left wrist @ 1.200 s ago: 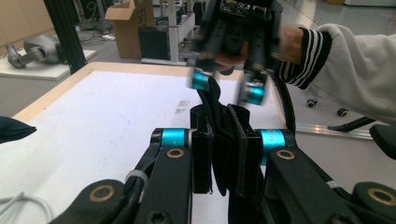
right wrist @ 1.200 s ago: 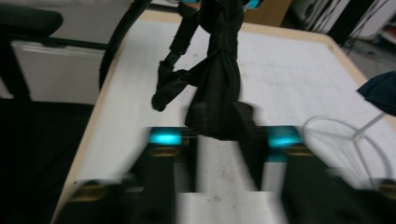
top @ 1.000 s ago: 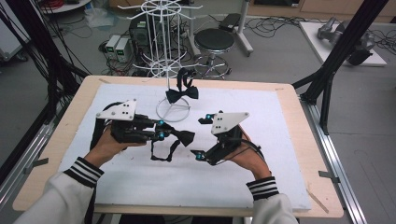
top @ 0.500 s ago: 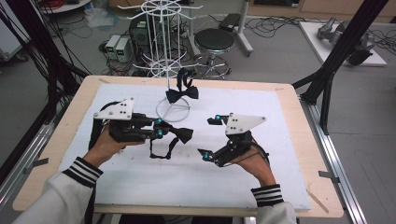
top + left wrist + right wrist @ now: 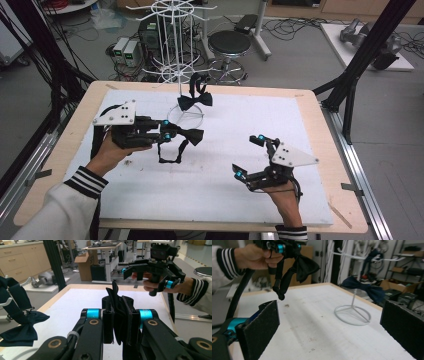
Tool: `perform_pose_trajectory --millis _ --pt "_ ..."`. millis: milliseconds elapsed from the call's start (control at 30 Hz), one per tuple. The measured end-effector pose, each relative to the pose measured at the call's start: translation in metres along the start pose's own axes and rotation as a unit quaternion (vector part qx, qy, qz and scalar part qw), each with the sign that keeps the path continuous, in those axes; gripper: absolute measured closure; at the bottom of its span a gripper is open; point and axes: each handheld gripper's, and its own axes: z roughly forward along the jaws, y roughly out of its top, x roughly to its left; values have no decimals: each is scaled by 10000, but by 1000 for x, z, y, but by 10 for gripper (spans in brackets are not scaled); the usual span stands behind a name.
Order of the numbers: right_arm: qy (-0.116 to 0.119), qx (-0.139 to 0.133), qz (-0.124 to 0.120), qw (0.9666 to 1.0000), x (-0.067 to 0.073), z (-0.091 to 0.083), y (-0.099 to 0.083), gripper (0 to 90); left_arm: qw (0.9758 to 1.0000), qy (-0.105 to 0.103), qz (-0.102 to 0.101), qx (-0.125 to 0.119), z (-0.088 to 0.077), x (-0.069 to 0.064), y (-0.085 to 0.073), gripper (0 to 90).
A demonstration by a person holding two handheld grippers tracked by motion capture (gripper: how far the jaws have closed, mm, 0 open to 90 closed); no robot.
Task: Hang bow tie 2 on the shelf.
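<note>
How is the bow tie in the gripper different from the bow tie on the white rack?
The held bow tie is pinched in the shut left gripper above the table, its strap dangling loose below. The hanging bow tie is on the white rack, with its strap looped over a hook and no gripper touching it. Both are dark bow ties with a strap.

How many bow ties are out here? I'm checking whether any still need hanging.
2. One bow tie is clamped in the left gripper above the table; the other bow tie hangs on the white wire rack. None seems hidden.
</note>
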Motion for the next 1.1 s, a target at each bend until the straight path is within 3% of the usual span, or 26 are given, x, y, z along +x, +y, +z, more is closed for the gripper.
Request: perform_pose_trajectory --millis 100,233,400,467,633,833,933,1033,1100 --pt "-343 -205 84 9992 -1 -11 -10 17 10000 45 36 8 1 1 2 800" --pt "-836 -320 307 9955 -6 -23 -26 17 9998 168 100 -13 2 2 6 800" --pt "-1250 -180 253 9917 -11 -30 -33 17 9992 351 139 -93 3 6 9 800" --pt "-1315 -297 379 9901 -12 -33 -37 17 9990 403 146 -140 4 8 10 800" --pt "-1533 -121 463 9870 -12 -37 -52 17 9981 545 172 -227 4 13 13 800" --pt "-1728 -247 549 9831 -17 -43 -61 17 9963 771 216 -327 6 18 17 800" --pt "-1806 -316 444 9820 -18 -44 -64 17 9953 870 215 -370 6 21 19 801" --pt "-1811 -356 508 9815 -18 -44 -68 17 9942 957 209 -449 7 25 22 800" --pt "-1841 -379 368 9815 -17 -43 -70 17 9935 1013 229 -473 7 28 24 801"
